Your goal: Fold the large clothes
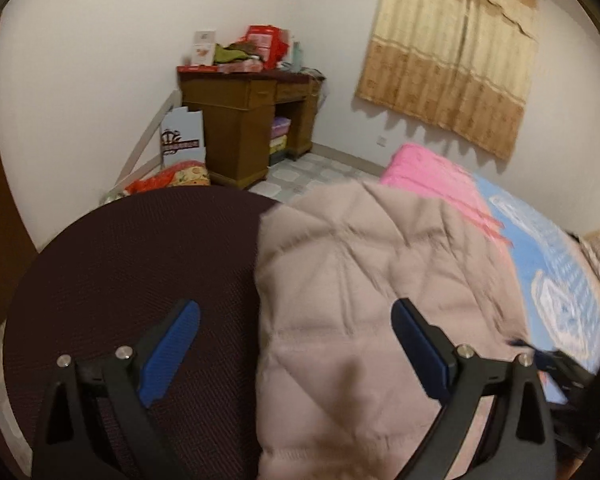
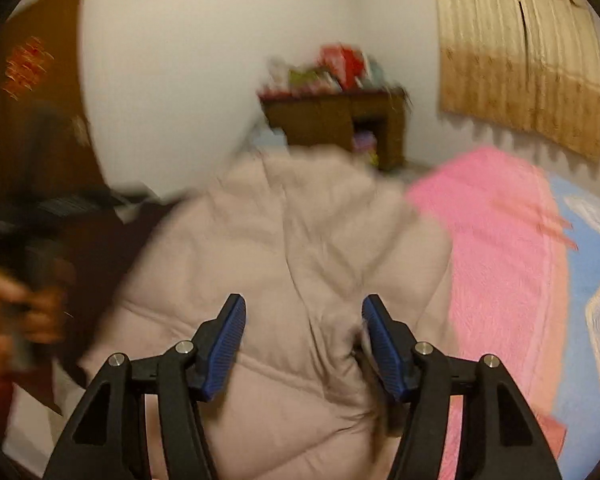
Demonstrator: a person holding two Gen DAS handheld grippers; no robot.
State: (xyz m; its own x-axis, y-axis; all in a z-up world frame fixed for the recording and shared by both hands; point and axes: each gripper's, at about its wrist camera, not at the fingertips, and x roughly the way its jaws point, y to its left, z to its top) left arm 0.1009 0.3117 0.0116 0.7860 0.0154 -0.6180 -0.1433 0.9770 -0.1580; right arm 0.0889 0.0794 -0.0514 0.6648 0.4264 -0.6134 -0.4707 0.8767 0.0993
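The quilted beige jacket (image 1: 380, 300) lies on the dark round worktop (image 1: 140, 264), its length running away toward the desk (image 1: 240, 120). Left claw (image 1: 296, 344) is spread; right claw (image 2: 304, 344) gapes, pinching nothing. Only the right view shows a hand (image 2: 16, 308).

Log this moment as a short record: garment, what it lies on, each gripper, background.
garment: beige quilted jacket, bunched up
support: partly on a dark round seat, beside a pink blanket
left gripper: open wide, nothing between its pads
right gripper: open above the jacket, not gripping it
background: wooden desk with clutter, tan curtain
image quality: right view blurred
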